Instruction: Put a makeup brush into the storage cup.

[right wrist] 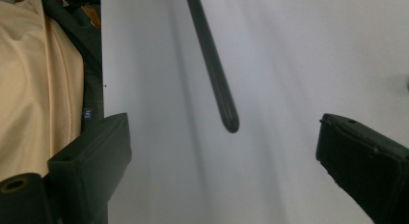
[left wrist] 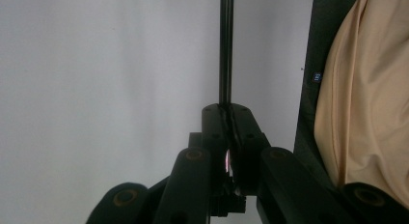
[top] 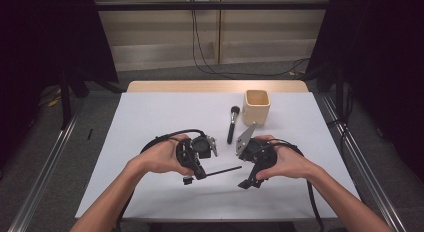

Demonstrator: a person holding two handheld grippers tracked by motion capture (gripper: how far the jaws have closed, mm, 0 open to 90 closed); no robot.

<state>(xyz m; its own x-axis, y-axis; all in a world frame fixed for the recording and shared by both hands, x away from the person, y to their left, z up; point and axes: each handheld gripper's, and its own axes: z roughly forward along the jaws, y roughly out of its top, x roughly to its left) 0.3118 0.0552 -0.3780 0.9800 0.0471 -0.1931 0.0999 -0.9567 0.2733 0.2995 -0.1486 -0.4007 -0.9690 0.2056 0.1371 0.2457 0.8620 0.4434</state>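
Your left hand-held gripper is clamped on a thin black stick; your right hand-held gripper stands apart.

In the high view you hold both near the front middle of the white surface, the left hand-held gripper left of the right one. The thin black stick runs level from the left jaws toward the right, its free end just short of the right hand-held gripper. In the right gripper view its rounded tip hangs between the open jaws, touching neither. Farther back, right of centre, a makeup brush lies just left of a beige cup.
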